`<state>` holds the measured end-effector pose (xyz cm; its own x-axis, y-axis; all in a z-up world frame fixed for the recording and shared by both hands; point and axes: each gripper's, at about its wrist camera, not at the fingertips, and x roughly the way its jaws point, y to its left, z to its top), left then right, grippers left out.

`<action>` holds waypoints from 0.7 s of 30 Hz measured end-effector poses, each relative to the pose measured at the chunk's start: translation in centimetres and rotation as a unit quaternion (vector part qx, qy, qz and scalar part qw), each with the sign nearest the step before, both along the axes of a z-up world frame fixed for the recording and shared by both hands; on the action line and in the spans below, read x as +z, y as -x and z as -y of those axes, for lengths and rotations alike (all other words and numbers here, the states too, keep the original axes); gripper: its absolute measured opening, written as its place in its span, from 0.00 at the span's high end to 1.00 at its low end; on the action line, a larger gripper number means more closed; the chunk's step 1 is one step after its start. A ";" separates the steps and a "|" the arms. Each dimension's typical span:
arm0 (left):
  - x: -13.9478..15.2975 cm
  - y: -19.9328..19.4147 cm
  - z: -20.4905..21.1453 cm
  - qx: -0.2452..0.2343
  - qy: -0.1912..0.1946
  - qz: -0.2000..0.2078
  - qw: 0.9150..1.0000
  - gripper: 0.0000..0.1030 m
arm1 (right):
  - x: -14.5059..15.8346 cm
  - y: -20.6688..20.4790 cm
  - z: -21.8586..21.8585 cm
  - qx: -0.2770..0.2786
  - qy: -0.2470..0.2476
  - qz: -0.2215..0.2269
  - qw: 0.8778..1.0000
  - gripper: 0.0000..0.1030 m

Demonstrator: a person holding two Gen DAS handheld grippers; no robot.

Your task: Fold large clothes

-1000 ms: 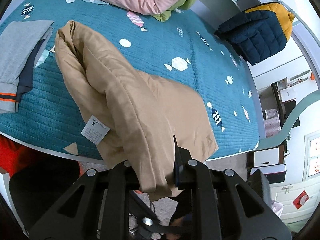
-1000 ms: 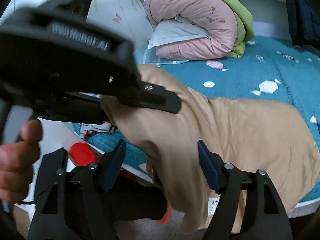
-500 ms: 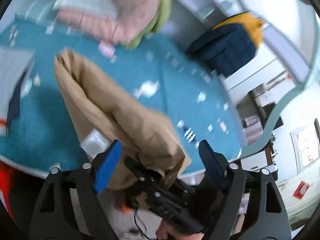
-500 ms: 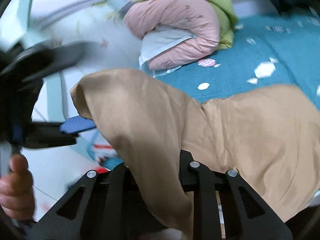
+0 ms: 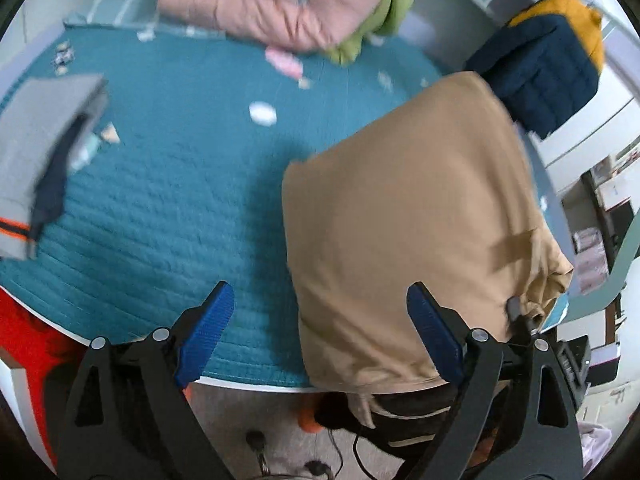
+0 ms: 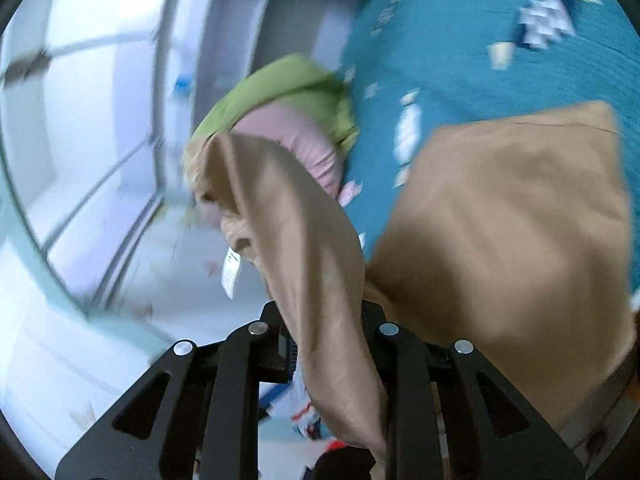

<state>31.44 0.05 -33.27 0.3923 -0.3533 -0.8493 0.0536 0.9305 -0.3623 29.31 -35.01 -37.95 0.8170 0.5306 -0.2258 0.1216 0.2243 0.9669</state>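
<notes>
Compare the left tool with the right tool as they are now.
The left tool is open, its blue pads wide apart and holding nothing; the right tool is shut on the tan garment. The left points at the bed; the right lifts a fold of cloth. Both are black.

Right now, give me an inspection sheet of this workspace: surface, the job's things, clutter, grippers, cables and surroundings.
Surface: teal quilted bedspread, patterned with small shapes.
Job's things: tan garment lying on the bed's near right part, one end lifted off it.
Clutter: folded grey clothes at the left; pink and green quilt at the far side; navy and yellow puffer jacket at the far right.
Grippers: left hand-held gripper open, holding nothing; right hand-held gripper shut on the tan garment's lifted end.
Cables: black cables on the floor below the bed edge.
Surroundings: white cabinets at the right; blurred.
</notes>
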 end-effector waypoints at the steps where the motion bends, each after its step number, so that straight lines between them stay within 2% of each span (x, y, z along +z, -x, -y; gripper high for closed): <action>1: -0.8 -0.1 0.6 -0.005 -0.010 -0.006 1.000 0.14 | -0.3 0.1 0.4 -0.005 0.006 -0.008 1.000 0.82; 4: -3.0 -0.3 2.7 -0.029 -0.041 -0.020 0.999 0.14 | -0.6 -0.2 1.5 -0.011 0.066 -0.051 0.996 0.82; 8: -5.3 -0.5 4.7 -0.048 -0.065 -0.033 0.996 0.14 | -1.2 -1.2 2.0 0.003 0.113 -0.093 0.989 0.81; 13: -5.7 -0.9 5.9 -0.059 -0.089 -0.022 0.994 0.14 | -0.7 -2.0 1.6 0.037 0.160 -0.111 0.980 0.77; 17: -5.9 -1.5 5.7 -0.062 -0.087 -0.023 0.994 0.13 | 0.7 -2.7 1.1 0.061 0.240 -0.126 0.961 0.56; 21: -6.5 -2.5 6.0 -0.061 -0.082 -0.028 0.994 0.11 | 1.0 -3.3 1.2 0.063 0.284 -0.125 0.948 0.52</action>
<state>33.97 -5.98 -39.74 0.3057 -0.2509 -0.9185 0.1535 0.9650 -0.2126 32.57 -36.20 -36.97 0.6379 0.3550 -0.6834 0.2688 0.7289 0.6296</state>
